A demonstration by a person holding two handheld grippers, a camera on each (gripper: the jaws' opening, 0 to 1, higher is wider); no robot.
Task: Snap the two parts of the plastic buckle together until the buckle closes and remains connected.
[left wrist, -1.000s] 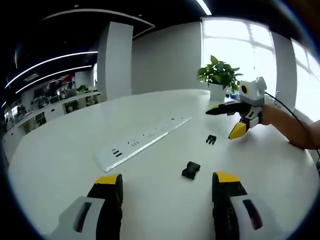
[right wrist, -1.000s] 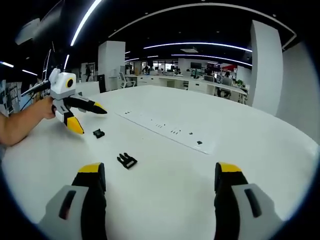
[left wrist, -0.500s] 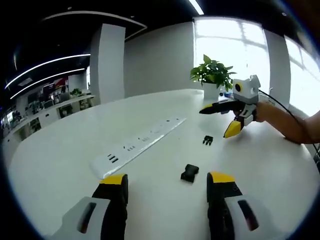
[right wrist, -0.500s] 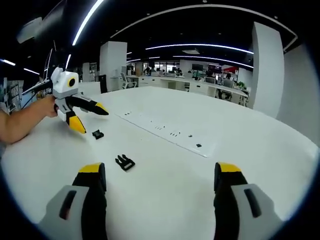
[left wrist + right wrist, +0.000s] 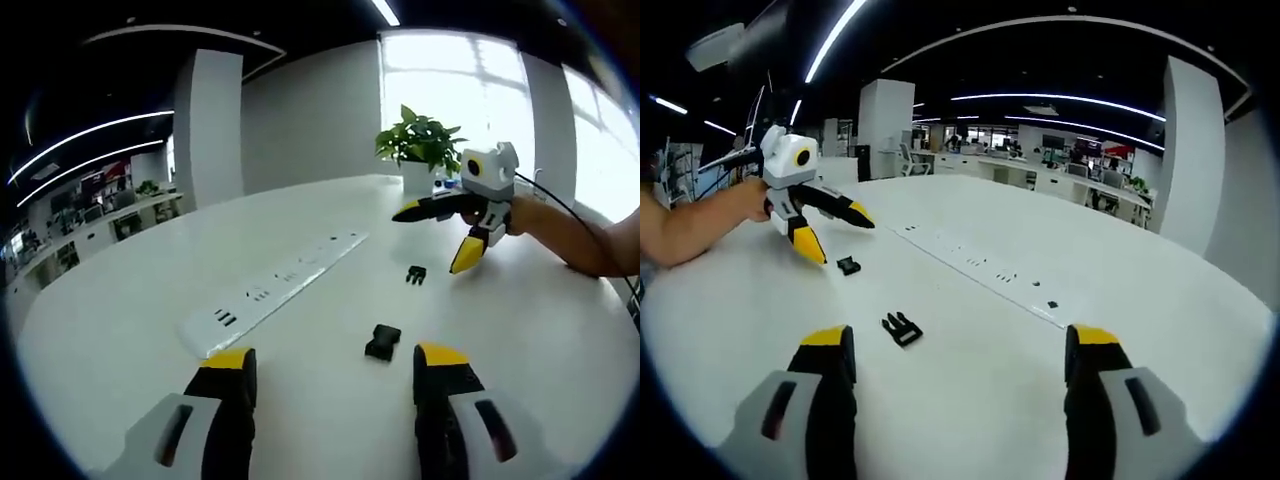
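Black plastic buckle, two halves, both loose on the white tabletop point(image 5: 330, 300), near each other but apart; socket half point(image 5: 381, 342) just ahead of left claw point(image 5: 335, 362), pronged half point(image 5: 901, 328) just ahead of right claw point(image 5: 950, 342); both claws spread wide, pinching nothing; looks light, stiff, prob. slippery, so grip each by flat sides, mating ends free; left gripper view adds potted green plant point(image 5: 420, 145), right gripper view adds office desks; long white power strip point(image 5: 270, 290) beside.

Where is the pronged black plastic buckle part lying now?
In the right gripper view, the pronged black plastic buckle part lies on the white table, just ahead of the right gripper.
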